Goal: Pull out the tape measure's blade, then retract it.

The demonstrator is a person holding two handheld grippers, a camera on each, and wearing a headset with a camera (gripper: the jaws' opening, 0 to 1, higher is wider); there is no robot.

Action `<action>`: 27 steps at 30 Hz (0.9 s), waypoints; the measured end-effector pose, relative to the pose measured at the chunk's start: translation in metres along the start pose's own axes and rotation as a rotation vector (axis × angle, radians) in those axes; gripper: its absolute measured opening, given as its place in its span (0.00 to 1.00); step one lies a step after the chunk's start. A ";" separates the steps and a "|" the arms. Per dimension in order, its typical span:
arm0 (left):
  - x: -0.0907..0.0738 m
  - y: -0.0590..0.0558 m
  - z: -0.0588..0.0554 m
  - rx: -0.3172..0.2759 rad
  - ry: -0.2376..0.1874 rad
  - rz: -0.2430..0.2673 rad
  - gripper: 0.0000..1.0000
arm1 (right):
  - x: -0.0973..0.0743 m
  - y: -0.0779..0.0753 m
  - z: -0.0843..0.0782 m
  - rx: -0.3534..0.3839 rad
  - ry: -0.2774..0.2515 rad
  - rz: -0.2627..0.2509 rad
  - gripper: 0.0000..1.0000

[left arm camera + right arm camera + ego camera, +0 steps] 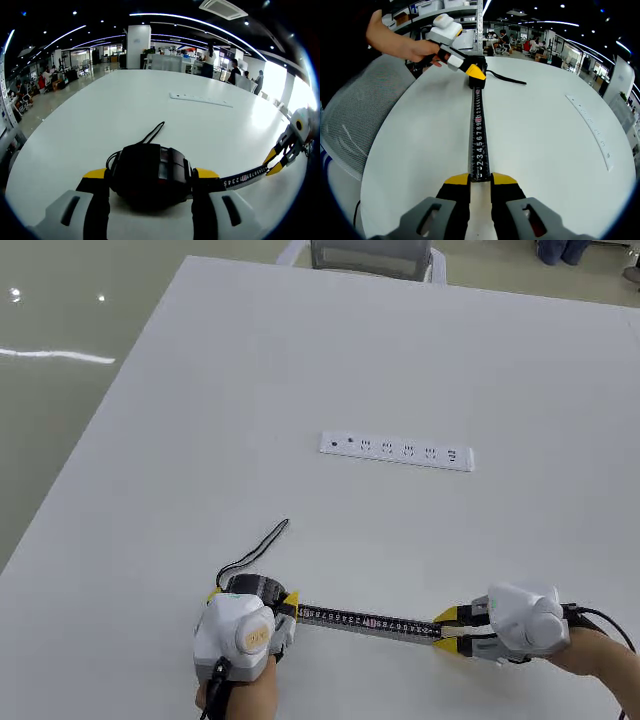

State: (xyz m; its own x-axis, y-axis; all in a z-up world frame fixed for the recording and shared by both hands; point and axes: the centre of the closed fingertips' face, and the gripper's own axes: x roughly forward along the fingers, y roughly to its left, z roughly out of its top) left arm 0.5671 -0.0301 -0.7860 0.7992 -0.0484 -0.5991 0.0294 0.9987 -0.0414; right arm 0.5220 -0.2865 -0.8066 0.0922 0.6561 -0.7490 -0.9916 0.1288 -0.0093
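Note:
The black tape measure case point(150, 174) sits on the white table, and my left gripper point(150, 175) is shut on it from both sides; in the head view the case point(256, 590) shows just past that gripper point(282, 612). Its black numbered blade point(365, 622) lies drawn out flat to the right. My right gripper point(446, 628) is shut on the blade's end. In the right gripper view the blade point(479, 135) runs from my right gripper point(480, 179) straight to the case point(479, 65). A black wrist strap point(256, 550) trails behind the case.
A white power strip point(396, 451) lies mid-table, beyond the blade. The white table point(300, 370) stretches wide with its left edge over a glossy floor. A grey chair point(372, 258) stands at the far edge. A mesh chair point(360, 125) sits close by in the right gripper view.

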 end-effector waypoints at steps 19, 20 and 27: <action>-0.001 0.001 0.000 -0.024 -0.022 0.000 0.63 | -0.003 0.002 0.003 -0.003 0.008 -0.004 0.14; -0.001 0.000 0.000 -0.027 -0.026 -0.001 0.63 | -0.003 0.001 0.003 -0.001 0.005 -0.005 0.14; -0.001 0.000 0.001 -0.038 -0.010 -0.011 0.66 | -0.003 0.001 0.006 -0.006 0.010 -0.007 0.14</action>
State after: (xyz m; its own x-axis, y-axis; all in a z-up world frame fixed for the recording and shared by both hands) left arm 0.5668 -0.0296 -0.7841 0.8052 -0.0589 -0.5901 0.0155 0.9968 -0.0783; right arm 0.5208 -0.2839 -0.7999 0.0985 0.6476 -0.7556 -0.9914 0.1294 -0.0184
